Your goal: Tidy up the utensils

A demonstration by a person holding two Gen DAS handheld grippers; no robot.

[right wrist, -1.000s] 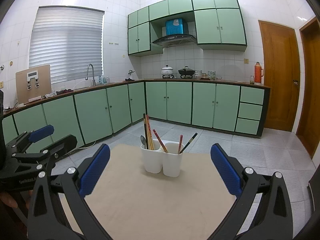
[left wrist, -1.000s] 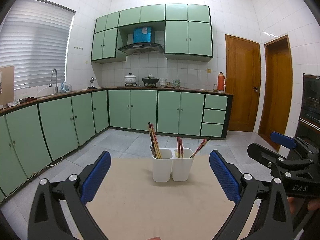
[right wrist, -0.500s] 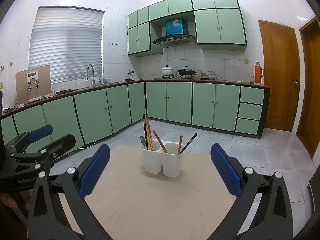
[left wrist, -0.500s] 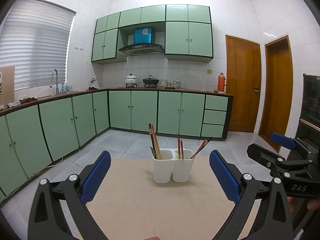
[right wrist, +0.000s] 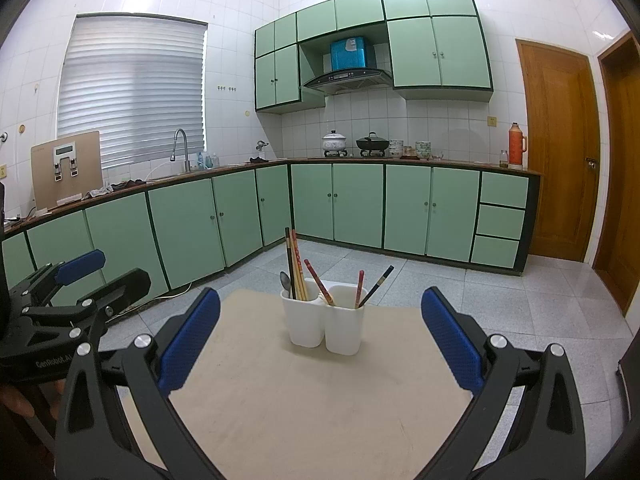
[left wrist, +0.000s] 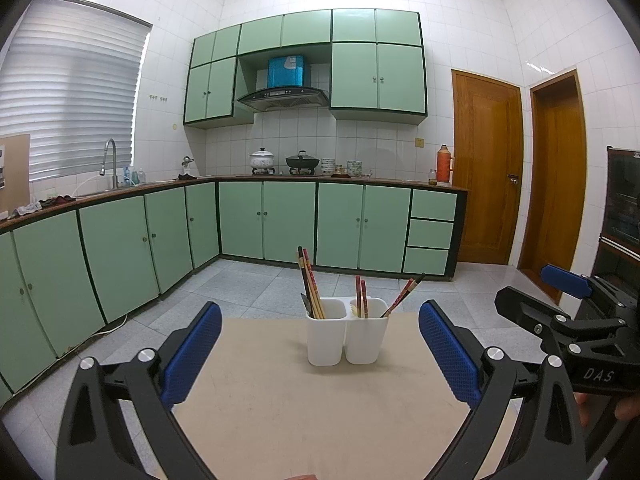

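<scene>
A white two-compartment utensil holder (left wrist: 346, 336) (right wrist: 325, 326) stands near the far edge of a beige table (left wrist: 300, 408) (right wrist: 304, 400). Chopsticks (left wrist: 310, 283) (right wrist: 295, 262) and a metal spoon (right wrist: 285, 282) stand in its left compartment; red and dark chopsticks (left wrist: 402, 298) (right wrist: 374, 286) lean in the right one. My left gripper (left wrist: 320, 354) is open and empty, short of the holder. My right gripper (right wrist: 320, 344) is open and empty, also short of it. Each gripper shows at the side of the other's view.
Green base cabinets (left wrist: 288, 224) and a counter with sink, pots and a thermos run along the far walls. Two wooden doors (left wrist: 486, 168) are at the right. Grey tiled floor (right wrist: 440, 284) lies beyond the table's far edge.
</scene>
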